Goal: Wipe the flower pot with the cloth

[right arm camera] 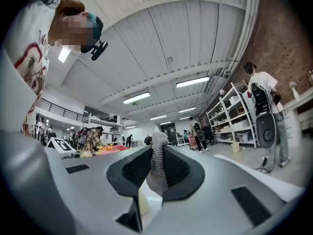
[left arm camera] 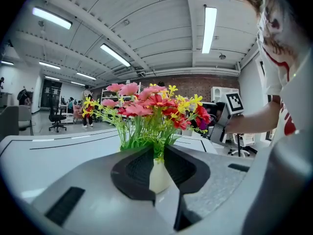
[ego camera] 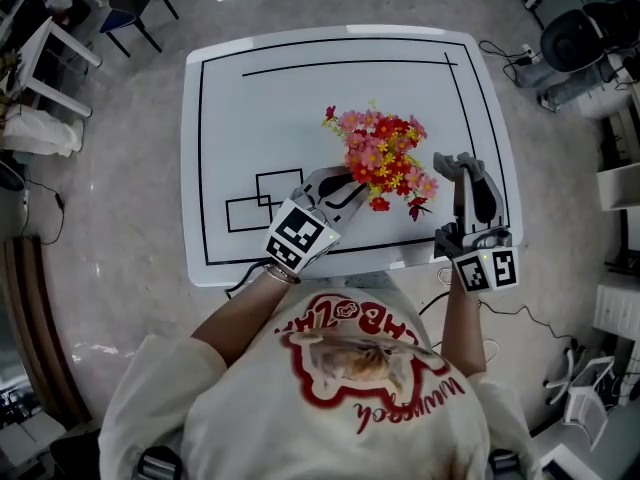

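On the left, the left gripper [left arm camera: 159,169] has its fingers [left arm camera: 134,173] closed on the narrow white flower pot [left arm camera: 159,177], pinching it near the top, just under the green stems. The pot stands upright between the pads, near the front of the white worktop [ego camera: 250,118]. Its base is hidden in both the head view and the left gripper view, so I cannot tell whether it rests on the worktop or is held just above it. The pink, red and yellow flowers [ego camera: 383,160] spread out above it and cover the pot completely from overhead. To the right of the bouquet, and clearly apart from it, is the right gripper [ego camera: 458,163]. Its fingers [right arm camera: 183,173] are shut on a bunched grey knitted cloth [right arm camera: 157,160], whose upper end stands up past the fingertips. As I read it, the preparation is done: the pot is steadied in one hand and the cloth is gripped in the other. The wiping itself is not under way at this moment, since the cloth touches nothing but its own gripper. What is left is to bring the cloth across to the pot, press it against the white wall below the stems and rub it around the sides. No dirt or wiped patch shows on the pot to judge by.
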Motion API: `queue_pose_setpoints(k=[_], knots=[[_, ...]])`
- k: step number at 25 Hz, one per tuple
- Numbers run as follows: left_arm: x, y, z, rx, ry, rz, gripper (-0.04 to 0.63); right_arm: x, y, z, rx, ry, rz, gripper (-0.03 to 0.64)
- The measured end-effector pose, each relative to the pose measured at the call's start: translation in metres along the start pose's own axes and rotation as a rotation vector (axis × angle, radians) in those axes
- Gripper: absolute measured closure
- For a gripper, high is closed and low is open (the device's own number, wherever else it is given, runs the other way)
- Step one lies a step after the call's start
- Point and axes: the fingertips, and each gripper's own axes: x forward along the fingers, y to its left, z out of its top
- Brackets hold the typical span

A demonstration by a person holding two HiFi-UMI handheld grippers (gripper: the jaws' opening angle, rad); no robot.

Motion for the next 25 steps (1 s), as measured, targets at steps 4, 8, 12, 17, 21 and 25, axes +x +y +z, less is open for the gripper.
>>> queue_pose_setpoints(k=[4, 8, 12, 17, 21, 25], knots=[[0.000, 0.002, -0.003, -0.007, 0.003, -0.007, 0.523, 0.000, -0.011, -0.033, 0.006, 0.113, -0.013, 0.565], [0.001, 0.000, -0.001, -0.010, -0.002, -0.018, 0.523, 0.009, -0.001, -0.069, 0.086, 0.201, 0.045, 0.565], [0.001, 0.000, 0.000, -0.027, -0.016, -0.024, 0.523, 0.024, 0.009, -0.099, 0.100, 0.291, 0.079, 0.565], [0.001, -0.002, 0.000, -0.032, -0.027, -0.033, 0.523, 0.030, 0.021, -0.114, 0.117, 0.324, 0.107, 0.565], [0.000, -0.002, 0.002, -0.042, -0.041, -0.039, 0.523, 0.028, 0.028, -0.116, 0.109, 0.334, 0.112, 0.565], [-0.001, -0.002, 0.003, -0.056, -0.048, -0.054, 0.523, 0.026, 0.032, -0.118, 0.094, 0.348, 0.112, 0.565]])
